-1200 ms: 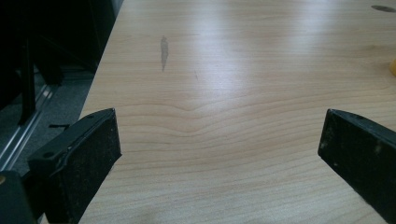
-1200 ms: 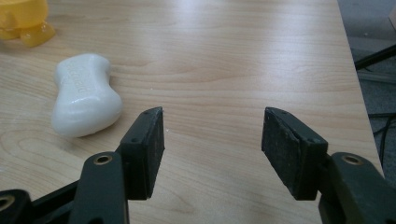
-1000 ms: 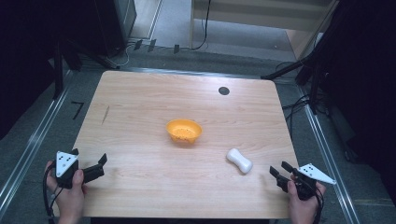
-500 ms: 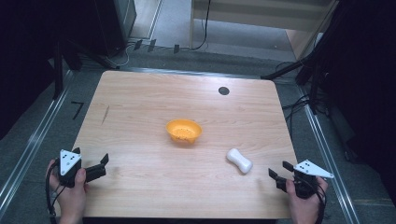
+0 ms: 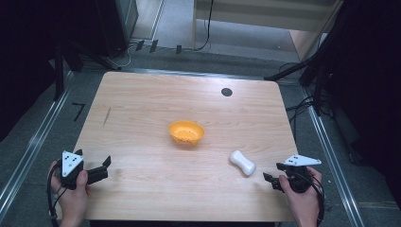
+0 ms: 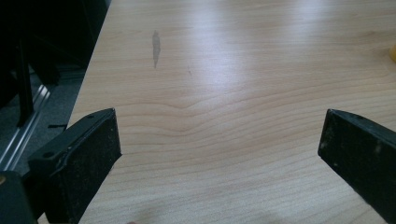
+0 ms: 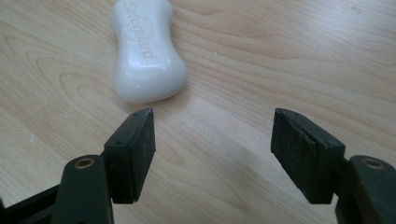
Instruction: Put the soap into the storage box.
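Observation:
A white soap bar [image 5: 242, 162] lies on the wooden table [image 5: 142, 104], right of centre. In the right gripper view the soap bar [image 7: 144, 51] rests just ahead and left of the jaws, untouched. My right gripper [image 5: 273, 171] hovers by the table's front right edge; its jaws [image 7: 212, 144] are open, have just been opening, and hold nothing. An orange bowl [image 5: 186, 133] sits mid-table. My left gripper [image 5: 93, 157] stays at the front left, its jaws [image 6: 219, 140] wide open over bare wood.
A black round spot [image 5: 227, 92] marks the far side of the table. A dark streak [image 5: 107, 116] shows on the wood at the left, also as the streak [image 6: 156, 46] in the left gripper view. Metal rails and cables run along the floor on both sides.
My right gripper has risen a little and edged toward the soap bar, with its jaws wider apart. The left gripper has stayed put.

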`<action>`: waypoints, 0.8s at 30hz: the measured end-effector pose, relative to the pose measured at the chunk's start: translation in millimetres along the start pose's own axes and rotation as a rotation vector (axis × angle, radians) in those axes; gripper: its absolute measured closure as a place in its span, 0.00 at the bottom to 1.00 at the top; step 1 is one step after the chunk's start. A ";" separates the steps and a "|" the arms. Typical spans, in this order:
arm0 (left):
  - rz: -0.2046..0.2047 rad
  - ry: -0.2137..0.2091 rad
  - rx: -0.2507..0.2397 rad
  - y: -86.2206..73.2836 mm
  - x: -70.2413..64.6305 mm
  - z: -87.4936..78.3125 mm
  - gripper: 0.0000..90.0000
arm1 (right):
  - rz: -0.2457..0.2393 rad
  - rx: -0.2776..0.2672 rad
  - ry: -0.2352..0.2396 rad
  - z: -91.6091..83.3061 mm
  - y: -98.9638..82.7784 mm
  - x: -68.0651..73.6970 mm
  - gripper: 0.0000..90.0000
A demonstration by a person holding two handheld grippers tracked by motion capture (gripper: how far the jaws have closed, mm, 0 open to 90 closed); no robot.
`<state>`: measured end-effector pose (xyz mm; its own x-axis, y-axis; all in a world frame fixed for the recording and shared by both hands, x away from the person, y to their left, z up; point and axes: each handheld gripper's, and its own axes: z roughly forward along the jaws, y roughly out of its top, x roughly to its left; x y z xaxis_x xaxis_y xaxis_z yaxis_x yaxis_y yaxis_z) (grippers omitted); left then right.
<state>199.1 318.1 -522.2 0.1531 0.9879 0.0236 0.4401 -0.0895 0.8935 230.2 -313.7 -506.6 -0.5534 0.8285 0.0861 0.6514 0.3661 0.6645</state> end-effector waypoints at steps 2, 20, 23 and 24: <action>0.011 -0.003 0.007 0.2 -0.5 0.2 0.00 | -0.022 0.038 -0.004 2.0 5.7 2.3 0.35; 0.018 -0.017 0.018 0.8 -0.6 1.7 0.00 | -0.105 0.195 0.053 22.6 47.6 22.1 0.36; 0.019 -0.019 0.018 0.8 -0.6 1.6 0.00 | -0.096 0.218 0.054 25.4 52.2 23.2 0.36; 0.018 -0.021 0.017 0.8 -0.4 1.6 0.00 | -0.095 0.221 0.057 26.4 53.8 23.6 0.36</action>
<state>200.7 317.4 -522.2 0.1795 0.9833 0.0304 0.4523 -0.1099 0.8851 265.9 -263.3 -488.5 -0.6421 0.7628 0.0764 0.6891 0.5307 0.4934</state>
